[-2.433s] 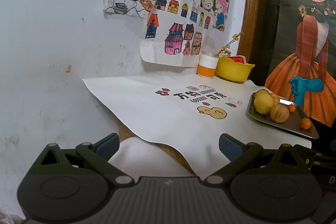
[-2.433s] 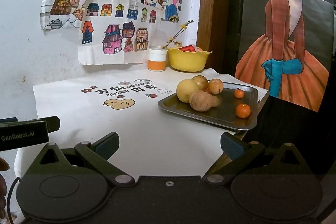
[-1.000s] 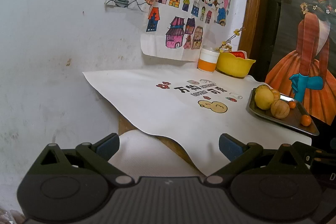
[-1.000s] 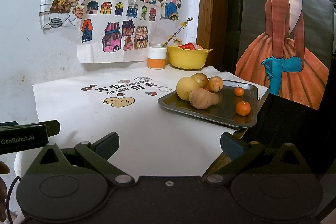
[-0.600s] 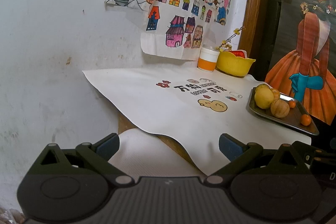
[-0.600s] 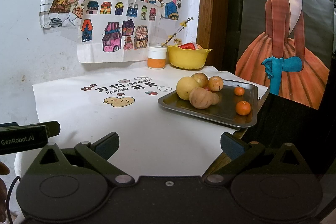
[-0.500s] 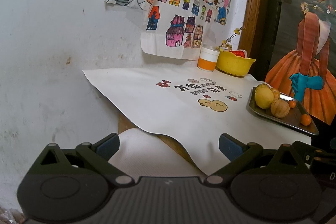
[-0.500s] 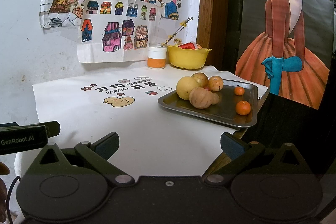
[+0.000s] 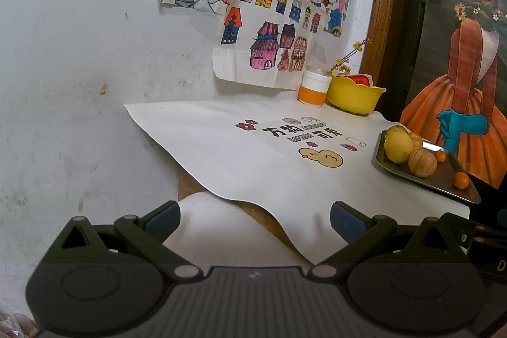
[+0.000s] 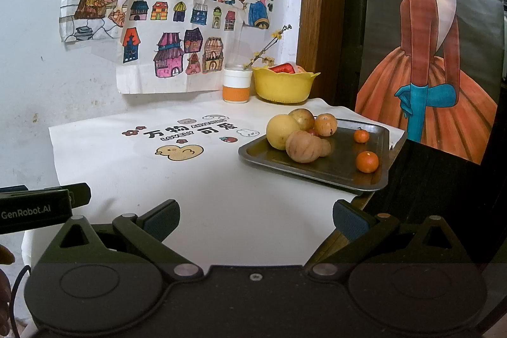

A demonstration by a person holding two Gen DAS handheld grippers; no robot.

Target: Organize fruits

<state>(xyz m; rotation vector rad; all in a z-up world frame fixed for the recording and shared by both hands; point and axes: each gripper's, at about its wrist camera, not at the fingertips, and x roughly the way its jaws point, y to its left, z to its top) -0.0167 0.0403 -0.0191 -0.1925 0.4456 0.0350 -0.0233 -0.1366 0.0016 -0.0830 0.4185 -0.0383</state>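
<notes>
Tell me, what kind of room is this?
Probably a home, perhaps a child's corner: coloured drawings are taped to a scuffed wall, a cartoon-printed tablecloth covers the table, and a metal tray of fruit sits beside a yellow bowl.

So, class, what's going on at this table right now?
A person holds a two-finger gripper in each hand, facing a table covered by a white cloth. Both the left gripper and the right gripper are open and empty, short of the fruit. The fruits sit untouched on a metal tray: a cluster of larger ones plus two small oranges apart. A yellow bowl stands at the back.
</notes>
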